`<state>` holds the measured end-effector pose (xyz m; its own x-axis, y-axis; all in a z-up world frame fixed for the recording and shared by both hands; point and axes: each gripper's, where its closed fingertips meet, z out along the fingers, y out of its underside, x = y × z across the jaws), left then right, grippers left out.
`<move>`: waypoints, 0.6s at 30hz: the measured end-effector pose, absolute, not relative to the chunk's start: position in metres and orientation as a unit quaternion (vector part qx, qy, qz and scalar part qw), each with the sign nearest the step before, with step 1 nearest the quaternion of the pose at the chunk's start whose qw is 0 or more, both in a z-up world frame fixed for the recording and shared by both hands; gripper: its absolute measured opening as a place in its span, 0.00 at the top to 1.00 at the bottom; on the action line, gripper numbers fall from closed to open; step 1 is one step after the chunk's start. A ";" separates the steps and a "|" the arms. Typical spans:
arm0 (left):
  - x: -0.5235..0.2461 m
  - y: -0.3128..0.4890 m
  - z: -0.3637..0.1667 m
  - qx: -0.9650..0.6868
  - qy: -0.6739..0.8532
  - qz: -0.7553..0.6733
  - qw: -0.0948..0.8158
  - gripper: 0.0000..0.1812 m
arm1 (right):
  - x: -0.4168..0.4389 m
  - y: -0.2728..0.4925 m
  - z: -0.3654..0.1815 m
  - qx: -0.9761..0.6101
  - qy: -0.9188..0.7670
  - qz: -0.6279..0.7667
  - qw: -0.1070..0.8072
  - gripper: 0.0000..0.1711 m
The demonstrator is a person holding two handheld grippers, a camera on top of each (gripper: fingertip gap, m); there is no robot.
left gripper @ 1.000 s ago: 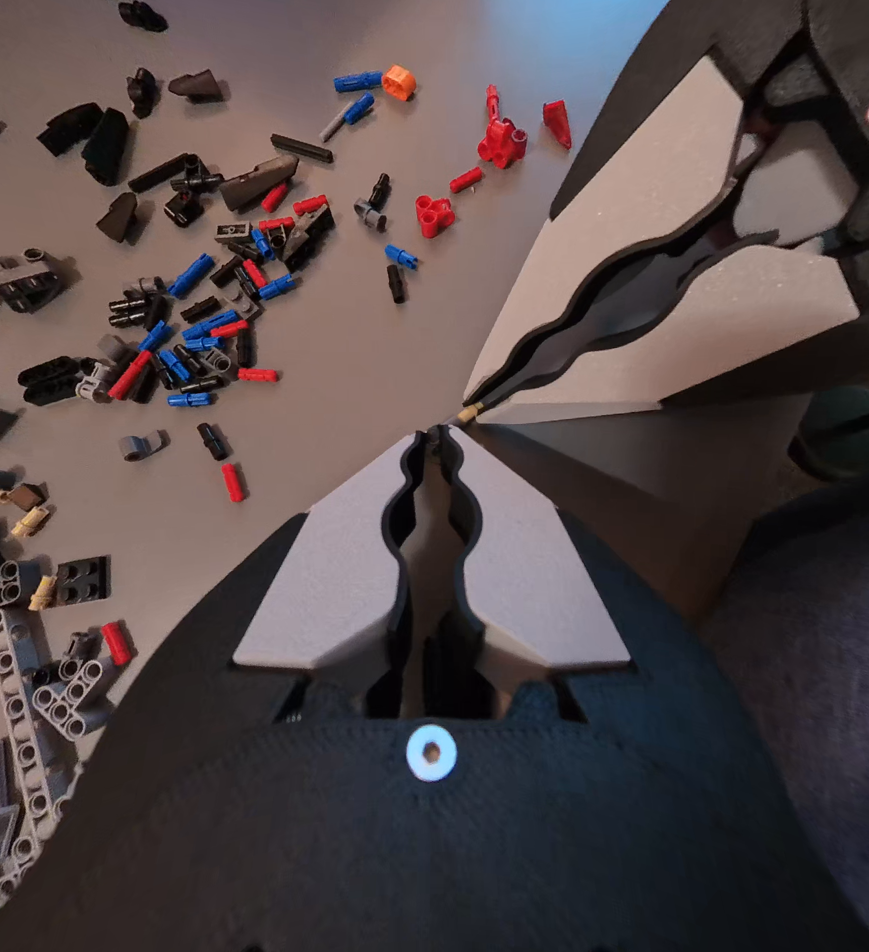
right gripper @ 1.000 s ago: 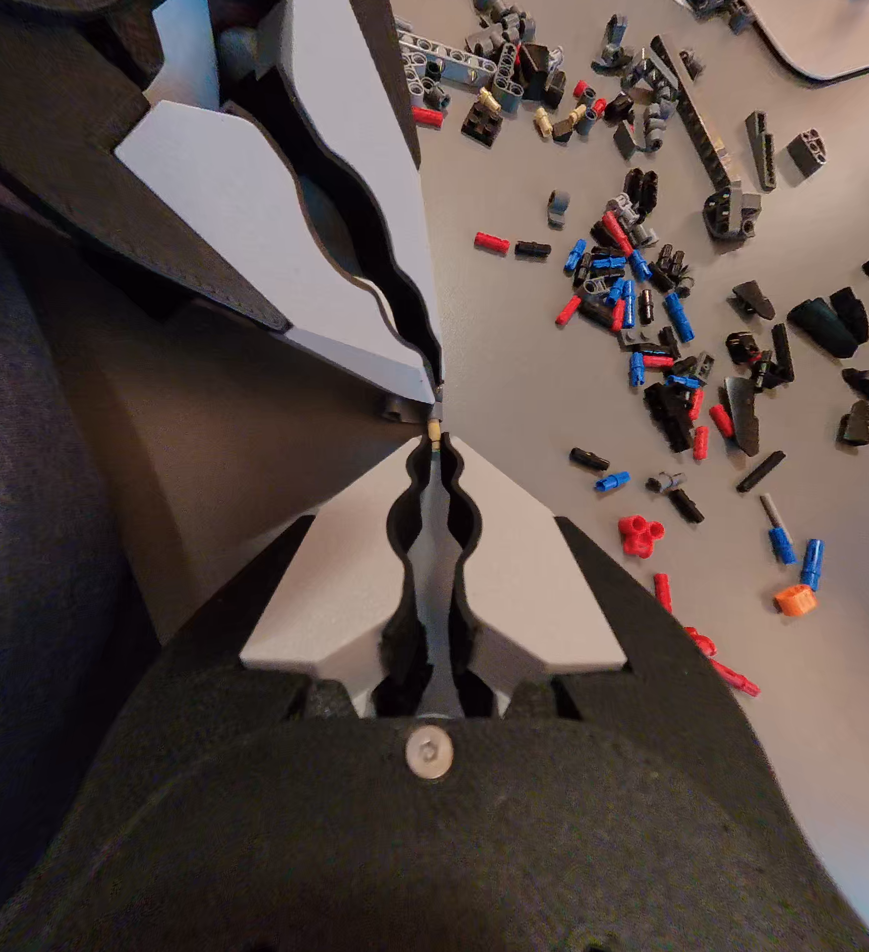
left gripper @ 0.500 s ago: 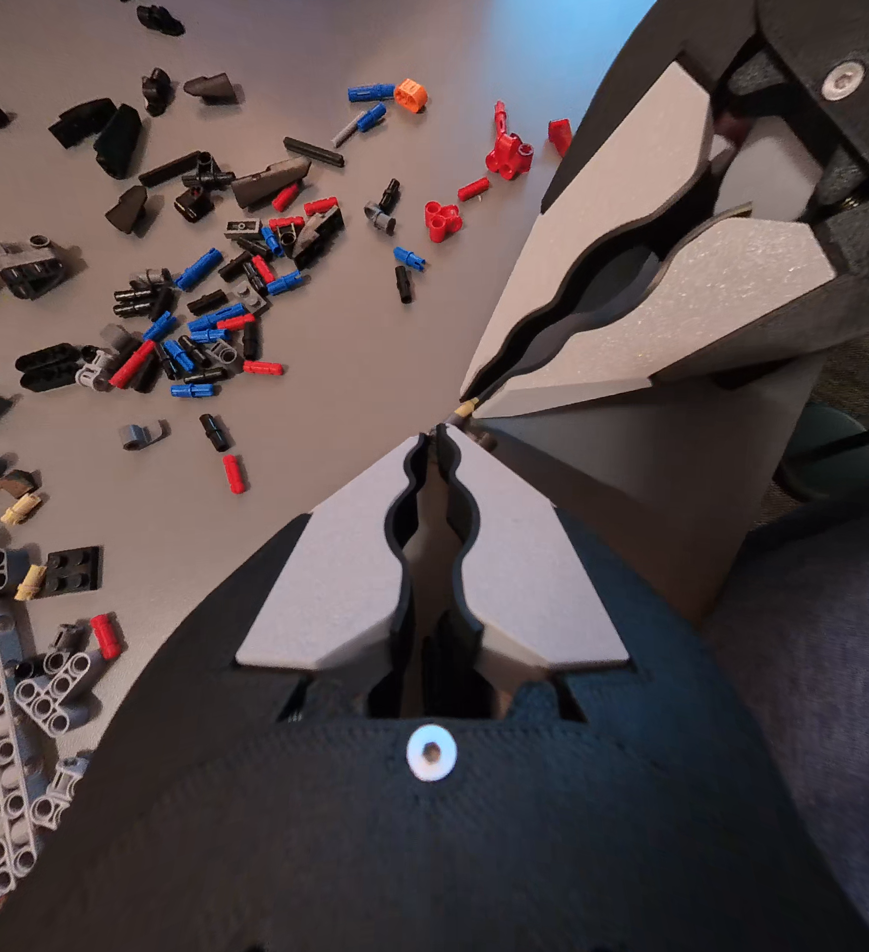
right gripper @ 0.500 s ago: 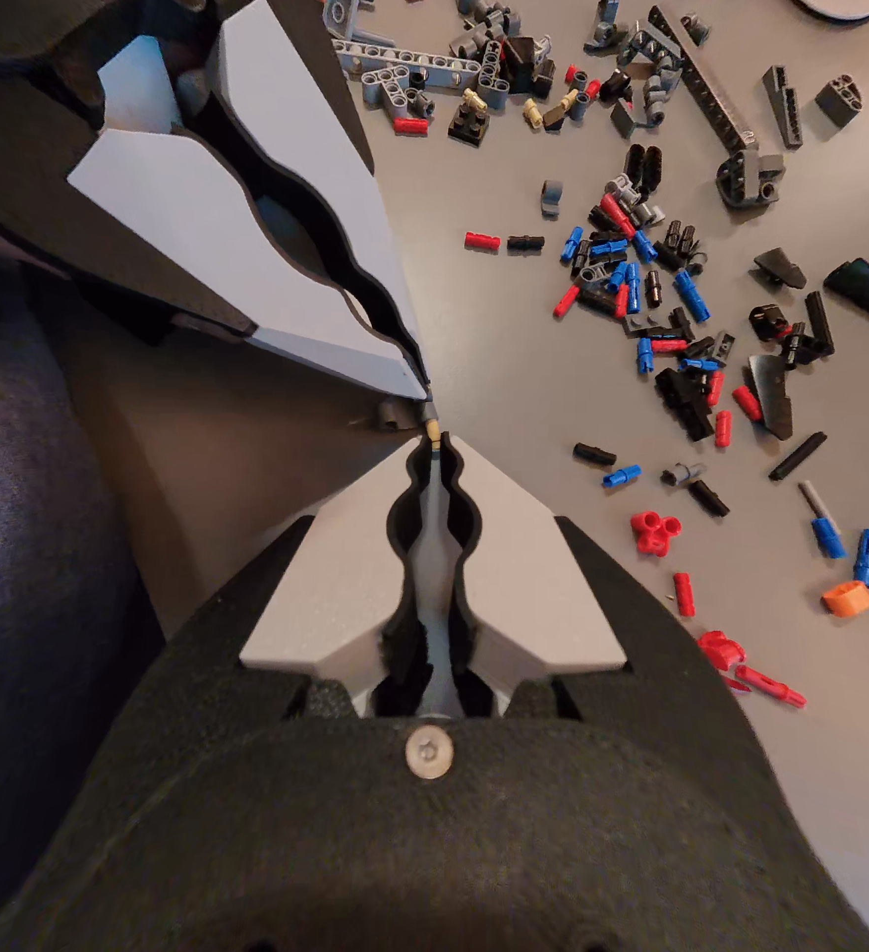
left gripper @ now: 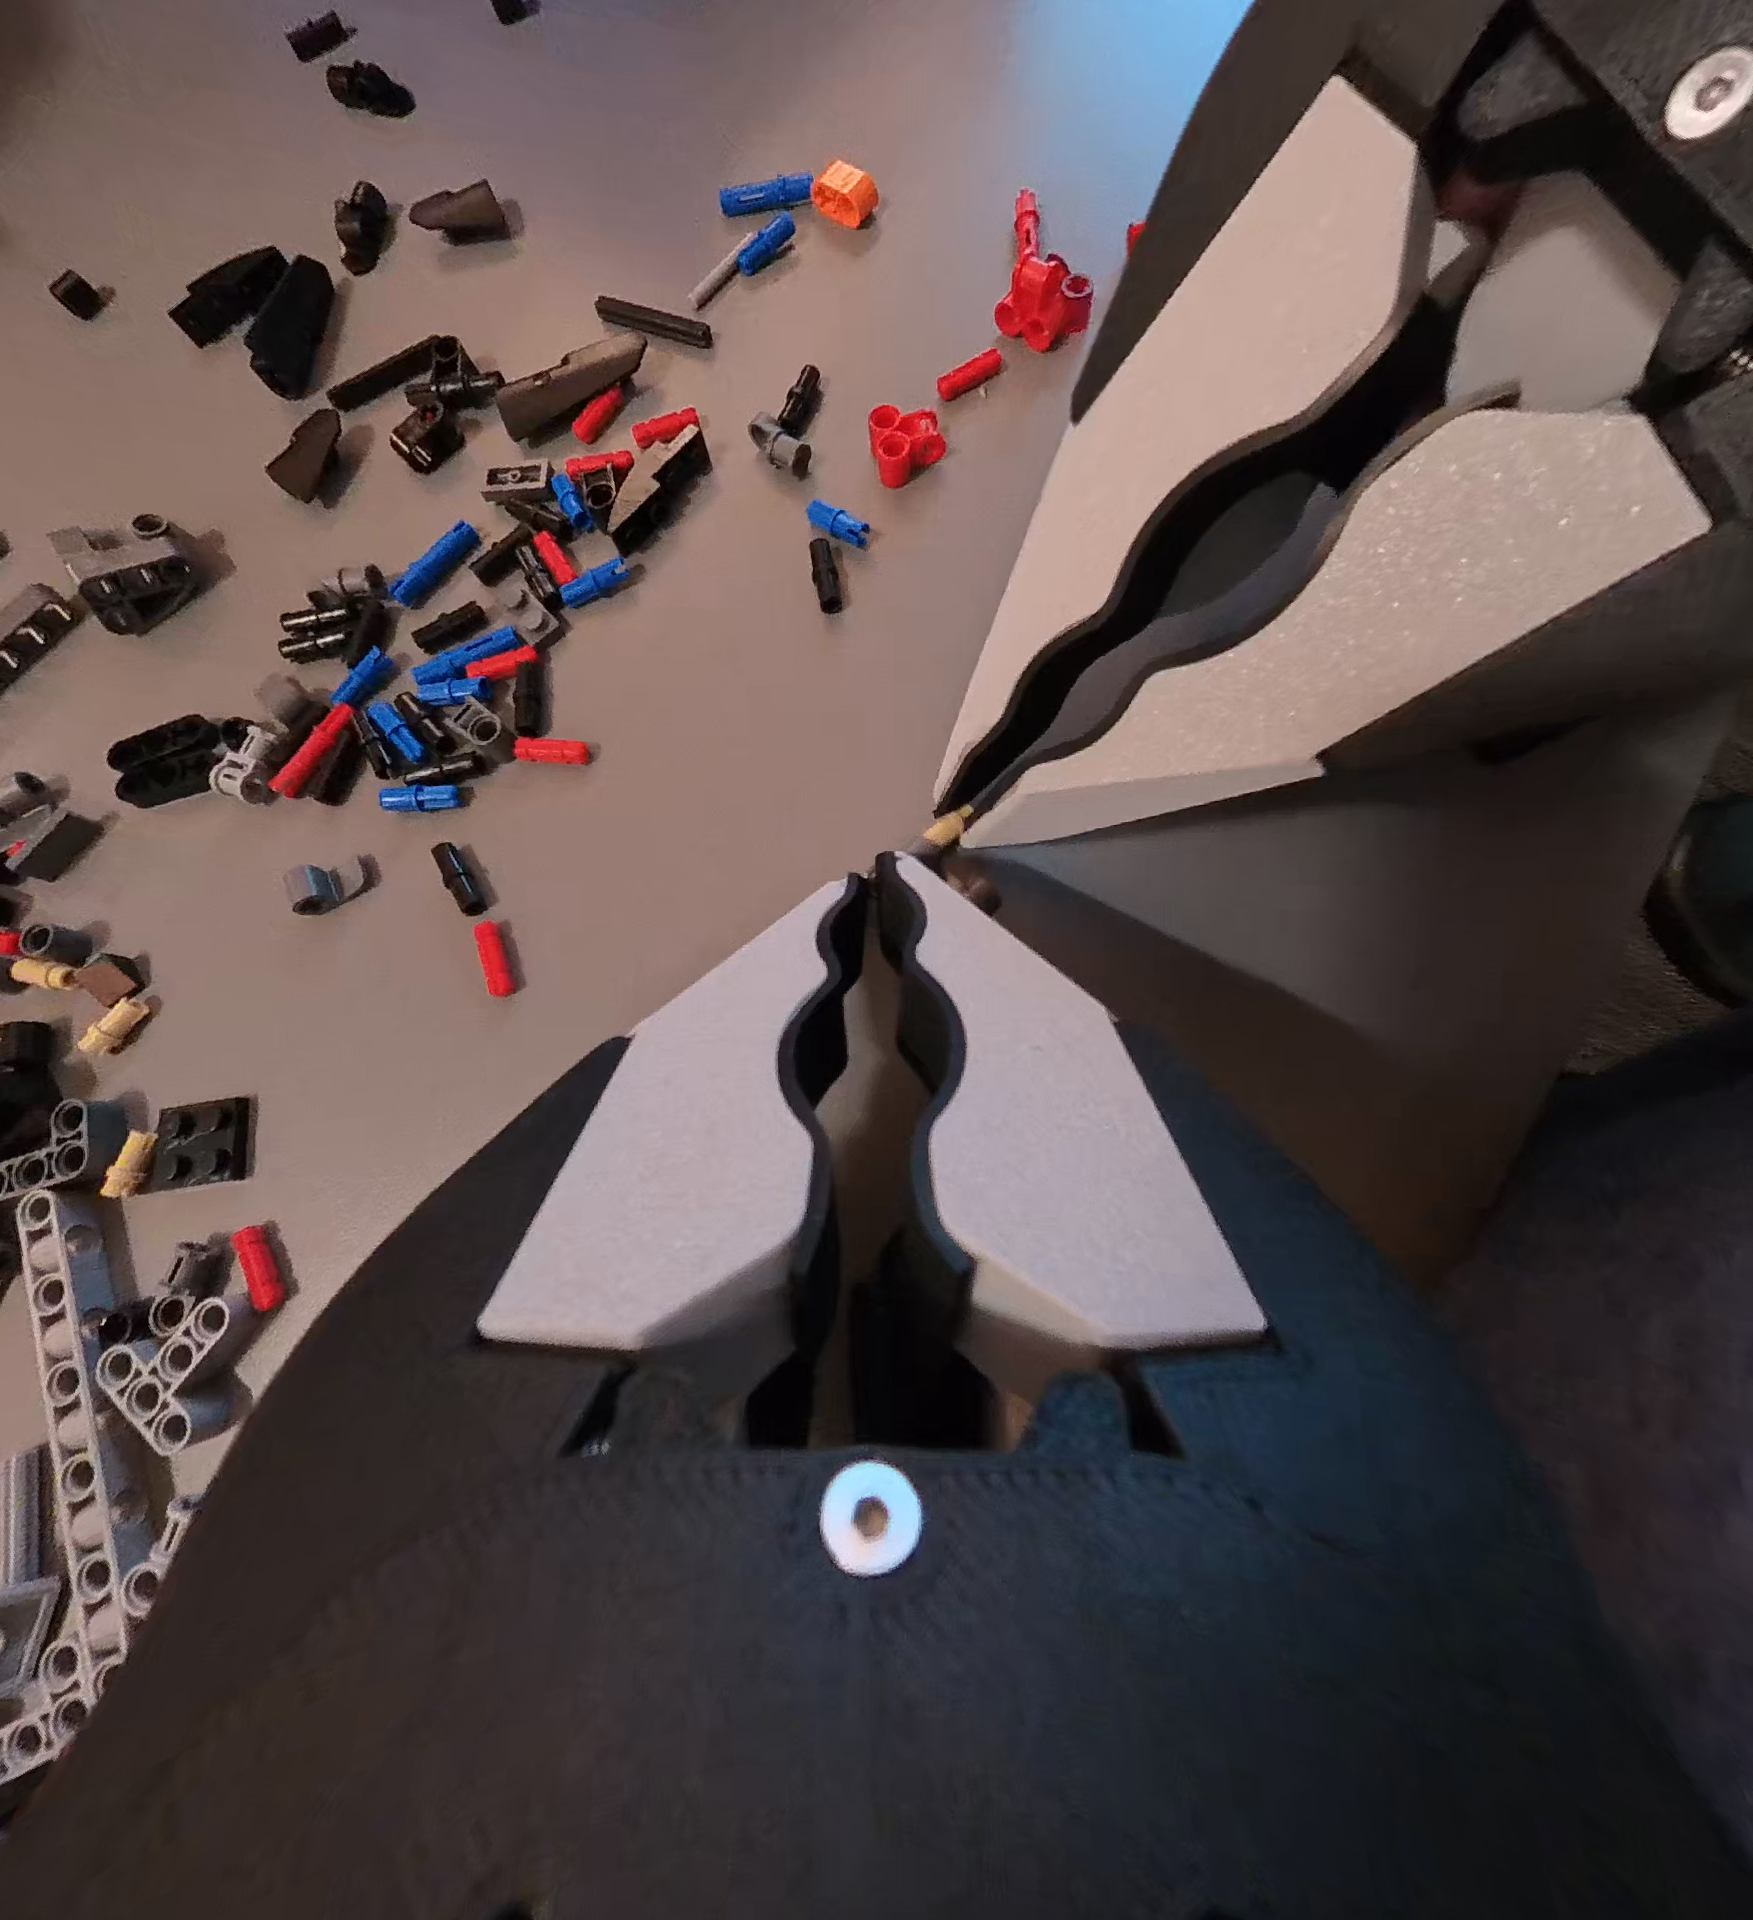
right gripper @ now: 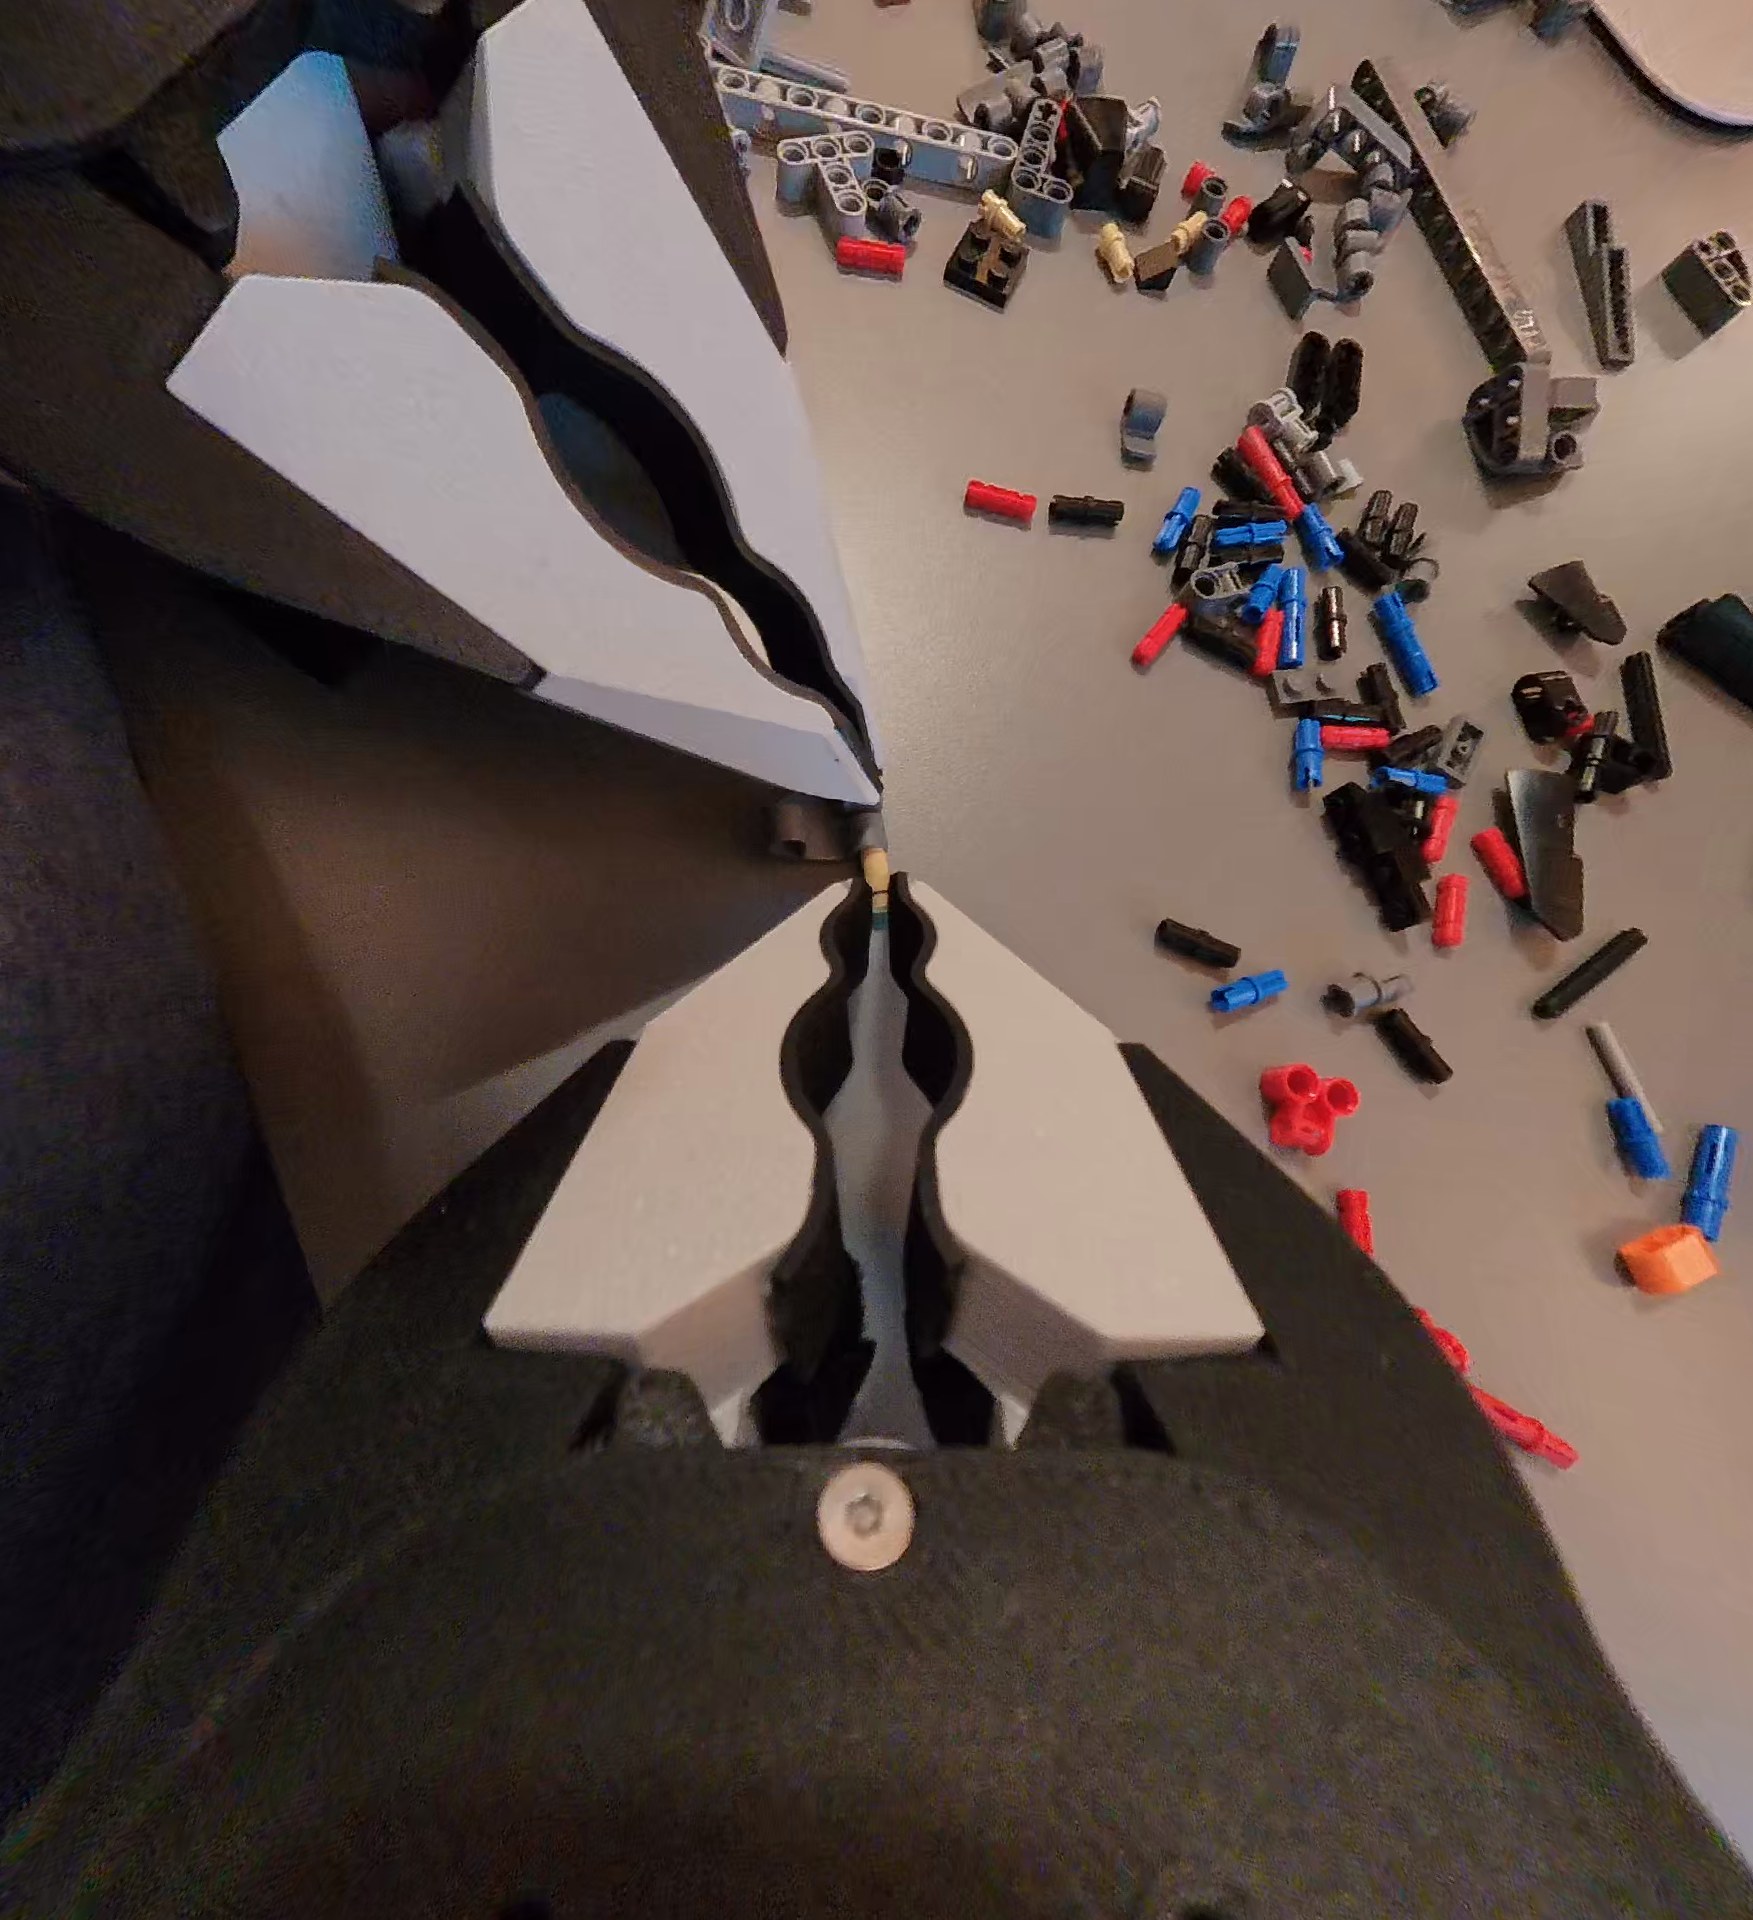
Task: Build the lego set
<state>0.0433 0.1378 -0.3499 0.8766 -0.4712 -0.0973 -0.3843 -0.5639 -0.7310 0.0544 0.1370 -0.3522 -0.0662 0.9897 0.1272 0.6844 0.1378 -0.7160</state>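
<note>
Both tools meet tip to tip just off the near edge of the table (right gripper: 1007,810), above dark cloth, probably so the join can be made in free air with room to push. Right hand-held gripper (right gripper: 877,883): jaws pressed together, pinching a small tan pin (right gripper: 875,864) at the very tip, pin pointing straight ahead. Left hand-held gripper (left gripper: 877,862): jaws also closed, nipping a small dark grey connector (right gripper: 830,831) that sticks out sideways from its tip; its exact shape is too small to tell. Pin end sits touching or just short of the connector; cannot say which. Judged step: seating the tan pin into a hole of the grey piece, each tool bracing against the other. Loose parts are spread well apart from the tips: a cluster of blue, red and black pins (left gripper: 436,675), a red three-hole connector (left gripper: 903,447), an orange bush (left gripper: 844,192), light grey perforated beams (left gripper: 72,1382), and black curved panels (right gripper: 1745,655). Nothing lies between the tips. Main obstruction is the tools' own bulk, hiding the joint from each camera; a slipped pin would likely drop off the table.
</note>
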 end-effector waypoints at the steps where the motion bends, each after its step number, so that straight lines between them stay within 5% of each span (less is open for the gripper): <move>1: 0.043 0.138 -0.350 -0.882 0.244 -0.049 0.400 1.00 | 0.054 0.137 -0.352 -0.607 -0.690 0.245 0.309 1.00; 18: 0.050 0.129 -0.345 -0.866 0.287 -0.145 0.384 0.93 | 0.054 0.137 -0.352 -0.595 -0.696 0.278 0.290 1.00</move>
<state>0.0504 0.1289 -0.3445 0.7930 -0.6084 0.0315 -0.3853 -0.5410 -0.7476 0.0537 0.1374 -0.3525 -0.1238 0.9897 0.0724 0.6666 0.1370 -0.7327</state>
